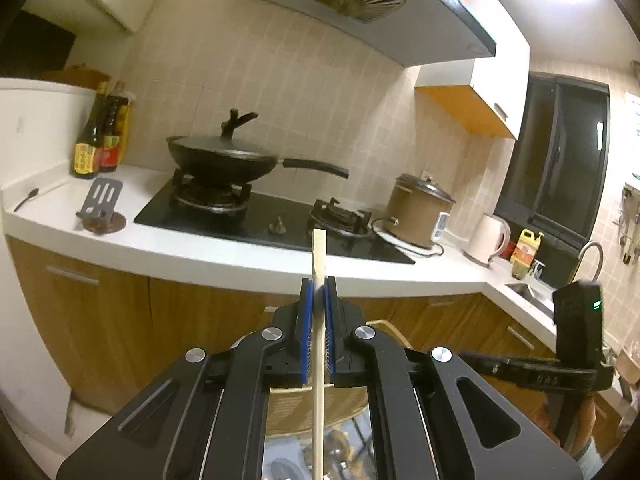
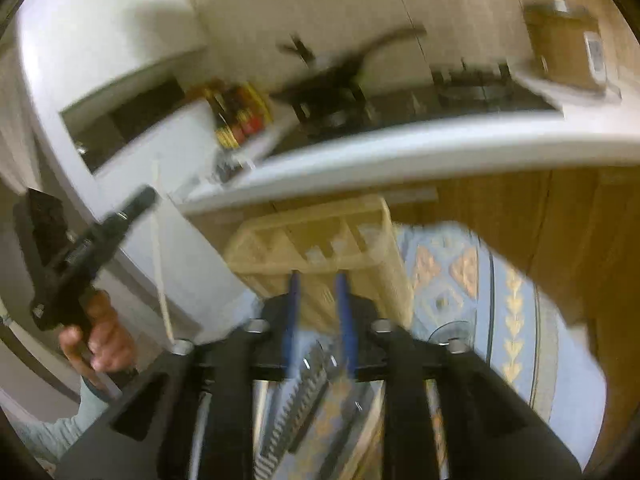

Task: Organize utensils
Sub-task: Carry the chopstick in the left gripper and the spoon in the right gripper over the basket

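Note:
My left gripper (image 1: 319, 286) is shut on a pale wooden chopstick (image 1: 319, 256), held upright in front of the counter; the stick runs down between the blue pads. The right wrist view, which is blurred, shows that gripper (image 2: 140, 200) at the left with the chopstick (image 2: 160, 264) in it. My right gripper (image 2: 318, 280) is open with nothing between its blue pads (image 2: 293, 292). It points at a cream compartmented utensil holder (image 2: 320, 236) that stands on a patterned blue cloth (image 2: 472, 280) below the counter edge.
A white counter (image 1: 224, 256) carries a black hob, a lidded wok (image 1: 224, 156), a brown rice cooker (image 1: 420, 212), a kettle (image 1: 486, 238), sauce bottles (image 1: 100, 136), a black slotted spatula (image 1: 102, 200) on a rest and a small spoon (image 1: 26, 200). Wooden cabinets are below, the sink at right.

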`<state>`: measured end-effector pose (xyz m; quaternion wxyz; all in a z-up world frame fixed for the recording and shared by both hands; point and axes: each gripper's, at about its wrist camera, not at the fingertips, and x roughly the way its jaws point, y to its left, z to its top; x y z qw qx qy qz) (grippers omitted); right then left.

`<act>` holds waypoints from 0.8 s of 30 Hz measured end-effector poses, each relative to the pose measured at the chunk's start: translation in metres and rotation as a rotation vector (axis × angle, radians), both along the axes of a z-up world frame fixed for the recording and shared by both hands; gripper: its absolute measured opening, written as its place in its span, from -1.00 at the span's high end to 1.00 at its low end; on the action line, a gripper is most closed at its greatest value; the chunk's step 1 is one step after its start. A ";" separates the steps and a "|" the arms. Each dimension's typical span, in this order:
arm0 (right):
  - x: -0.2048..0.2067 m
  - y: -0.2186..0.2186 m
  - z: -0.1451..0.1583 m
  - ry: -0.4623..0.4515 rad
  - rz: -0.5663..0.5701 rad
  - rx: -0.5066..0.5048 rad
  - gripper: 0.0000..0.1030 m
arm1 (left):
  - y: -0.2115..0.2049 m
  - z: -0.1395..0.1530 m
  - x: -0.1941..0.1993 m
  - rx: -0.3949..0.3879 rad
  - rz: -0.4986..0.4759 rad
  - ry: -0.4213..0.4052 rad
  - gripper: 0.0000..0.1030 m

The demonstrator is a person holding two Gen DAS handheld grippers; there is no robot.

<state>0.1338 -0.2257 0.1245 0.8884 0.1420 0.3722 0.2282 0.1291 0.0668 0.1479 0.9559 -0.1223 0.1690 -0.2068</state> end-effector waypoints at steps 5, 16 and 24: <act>0.021 -0.027 -0.063 0.275 -0.158 -0.049 -0.31 | 0.010 -0.022 0.008 -0.009 -0.009 0.052 0.93; 0.048 -0.049 -0.146 0.633 -0.380 0.126 0.17 | 0.017 -0.038 0.012 -0.013 -0.045 0.075 0.93; 0.064 -0.039 -0.147 0.600 -0.483 0.013 0.39 | 0.033 -0.042 0.011 -0.036 -0.046 0.078 0.93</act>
